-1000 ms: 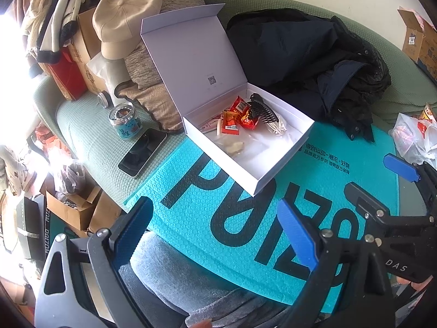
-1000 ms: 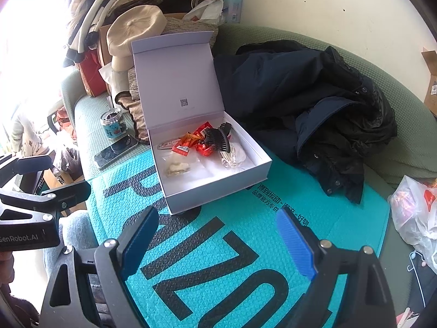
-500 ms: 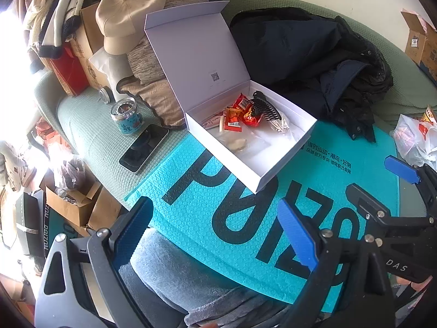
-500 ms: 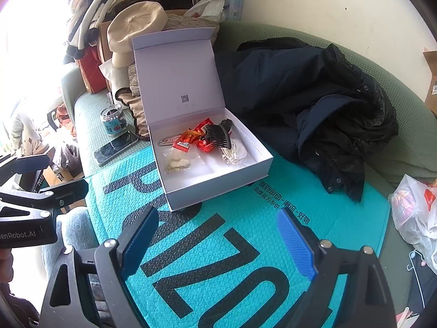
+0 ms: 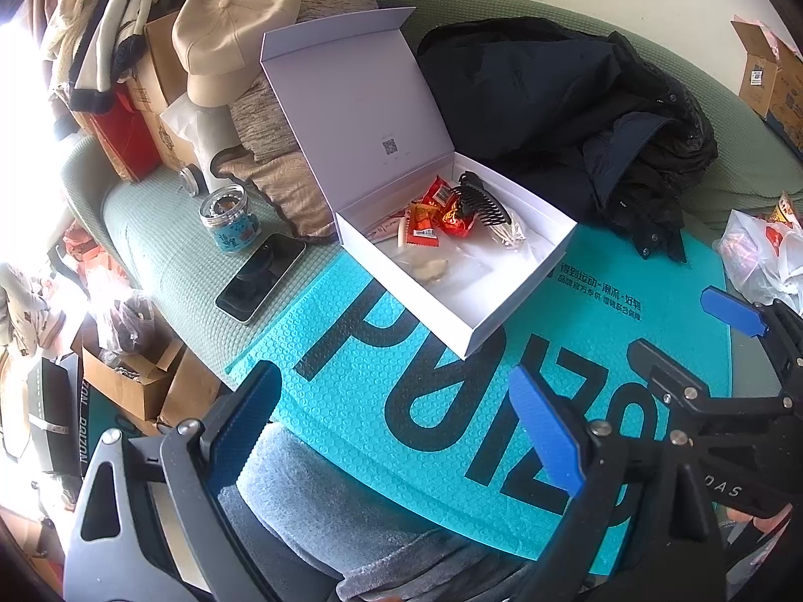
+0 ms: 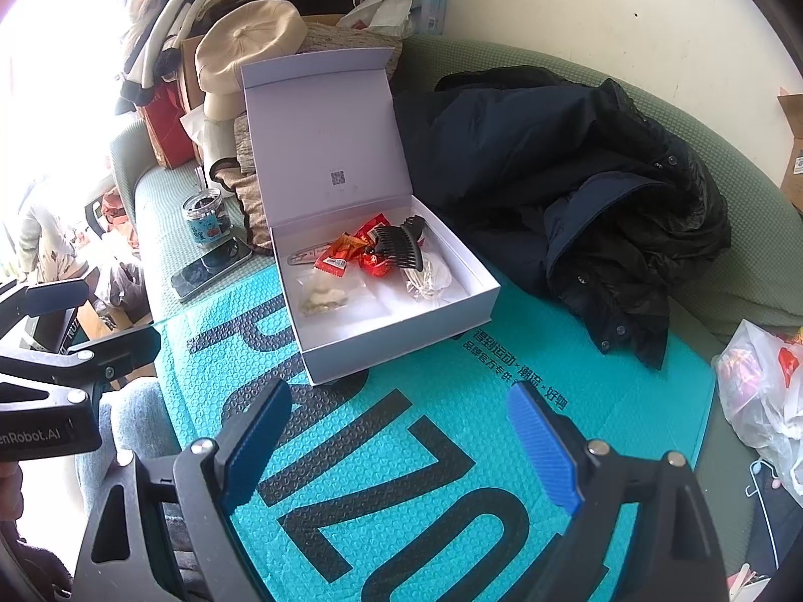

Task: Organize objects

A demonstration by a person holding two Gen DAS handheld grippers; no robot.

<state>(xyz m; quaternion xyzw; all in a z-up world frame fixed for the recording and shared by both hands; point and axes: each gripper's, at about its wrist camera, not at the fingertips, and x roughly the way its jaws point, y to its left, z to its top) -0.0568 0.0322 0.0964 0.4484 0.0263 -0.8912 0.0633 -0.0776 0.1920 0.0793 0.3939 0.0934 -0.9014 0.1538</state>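
White gift box (image 5: pixel 507 301) ahead of both wide, empty tongs: left gripper (image 5: pixel 396 431), right gripper (image 6: pixel 401 444). Inside, black hair claw (image 6: pixel 399 246) half covering red candy wrappers (image 6: pixel 376 256); clear bags hard to read.

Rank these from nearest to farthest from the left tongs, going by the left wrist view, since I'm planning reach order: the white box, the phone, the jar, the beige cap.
From the left tongs:
1. White box, ahead on the teal mailer; phone, ahead to the left on the green cushion. Too close to call.
2. Jar, just beyond the phone.
3. Beige cap, far back-left atop the pile.
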